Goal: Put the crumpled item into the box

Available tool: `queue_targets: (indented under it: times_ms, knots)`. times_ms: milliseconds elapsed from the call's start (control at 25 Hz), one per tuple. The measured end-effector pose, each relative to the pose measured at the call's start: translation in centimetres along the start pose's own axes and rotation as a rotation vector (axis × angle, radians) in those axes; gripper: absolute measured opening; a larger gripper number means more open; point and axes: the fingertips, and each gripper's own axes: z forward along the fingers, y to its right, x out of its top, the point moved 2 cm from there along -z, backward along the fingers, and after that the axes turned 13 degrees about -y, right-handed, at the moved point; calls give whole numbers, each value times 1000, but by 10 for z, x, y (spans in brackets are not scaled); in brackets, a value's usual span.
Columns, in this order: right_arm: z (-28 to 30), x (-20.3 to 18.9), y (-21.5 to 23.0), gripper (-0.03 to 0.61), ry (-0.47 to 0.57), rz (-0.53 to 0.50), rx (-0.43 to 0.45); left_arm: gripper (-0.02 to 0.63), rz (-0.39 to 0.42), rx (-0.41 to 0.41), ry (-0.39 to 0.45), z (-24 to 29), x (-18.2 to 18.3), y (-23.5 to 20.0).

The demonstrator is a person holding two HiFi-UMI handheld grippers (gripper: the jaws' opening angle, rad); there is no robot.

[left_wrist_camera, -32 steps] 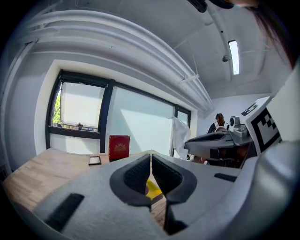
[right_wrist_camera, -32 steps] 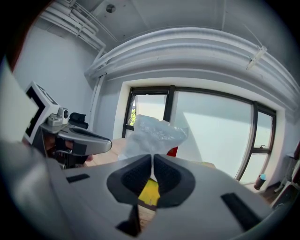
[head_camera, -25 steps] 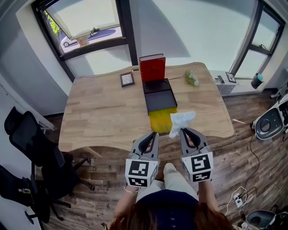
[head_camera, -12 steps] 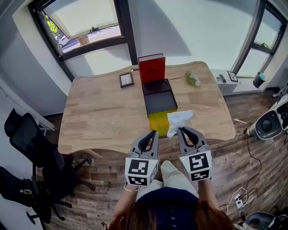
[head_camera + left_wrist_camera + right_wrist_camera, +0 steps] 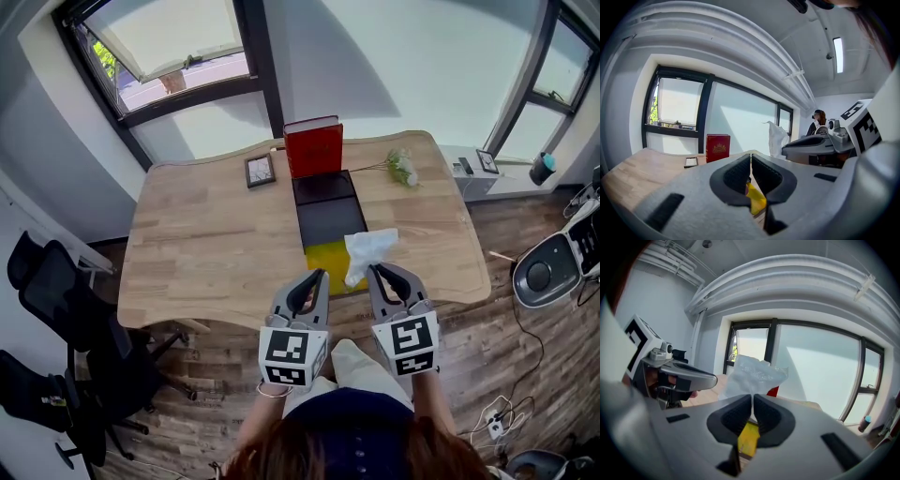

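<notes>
Head view: wooden table [image 5: 206, 234], pale grain, wavy edges.
Right gripper [image 5: 377, 272]: jaws pinched on the lower edge of the crumpled item [image 5: 367, 249], a white, wrinkled, slightly translucent wad held above the table's near edge.
Left gripper [image 5: 317, 277]: ribbed dark pads pressed together, nothing between them.
Box [image 5: 329, 223]: black, rectangular, shallow, open; red lid [image 5: 314, 147] upright at its far end.
Yellow sheet [image 5: 330, 259]: flat, just in front of the box, beside the crumpled item.
</notes>
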Motion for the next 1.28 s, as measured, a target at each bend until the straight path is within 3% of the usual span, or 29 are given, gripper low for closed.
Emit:
queue_targets:
  times_ms: [560,1280]
  knots:
    - [41,-10,16,34,-69,-21,49,34,-24,32,-5,32,10,-15]
    - [103,-34,15,34,-188,-127,137,34,-63,90,-17,56,12,-39]
